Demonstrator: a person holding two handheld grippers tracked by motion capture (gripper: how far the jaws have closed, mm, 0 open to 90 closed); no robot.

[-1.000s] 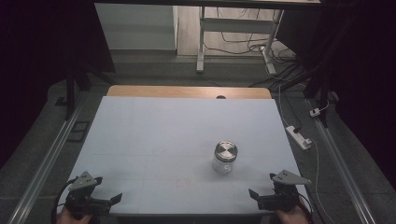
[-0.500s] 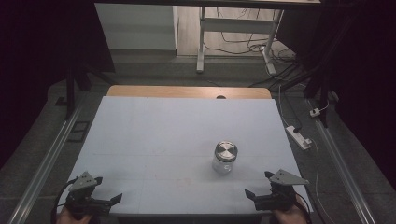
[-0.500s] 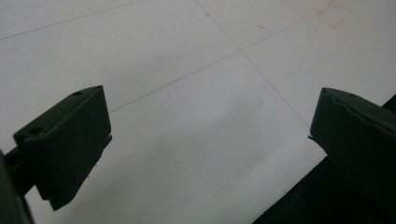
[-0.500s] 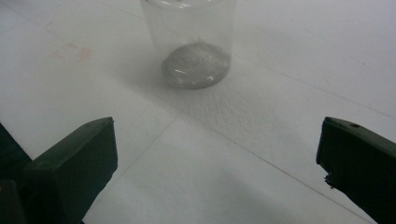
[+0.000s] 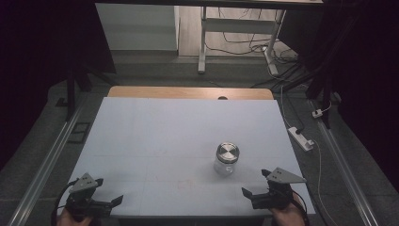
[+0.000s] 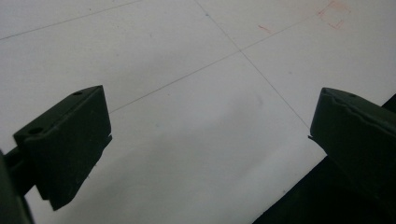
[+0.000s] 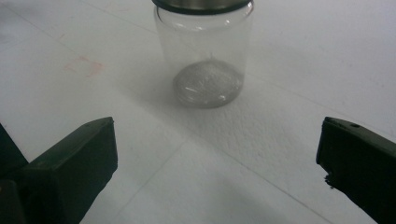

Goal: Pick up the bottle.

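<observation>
On the pale surface (image 5: 155,141), a clear glass jar (image 5: 226,160) with a metal lid (image 5: 227,152) is standing upright toward the right side, nearer the front edge than the back. At the front right corner, the right tool (image 5: 256,193) is pointing toward the jar with jaws spread wide, holding nothing; the jar is sitting centred just ahead of them in the right gripper view (image 7: 204,56). At the front left corner, the left tool (image 5: 110,202) is hovering with jaws likewise spread and empty, well apart from the jar. The risk appears to be a topple: a jaw nudging the smooth glass high up, or an off-centre squeeze, could tip or skid the jar.
</observation>
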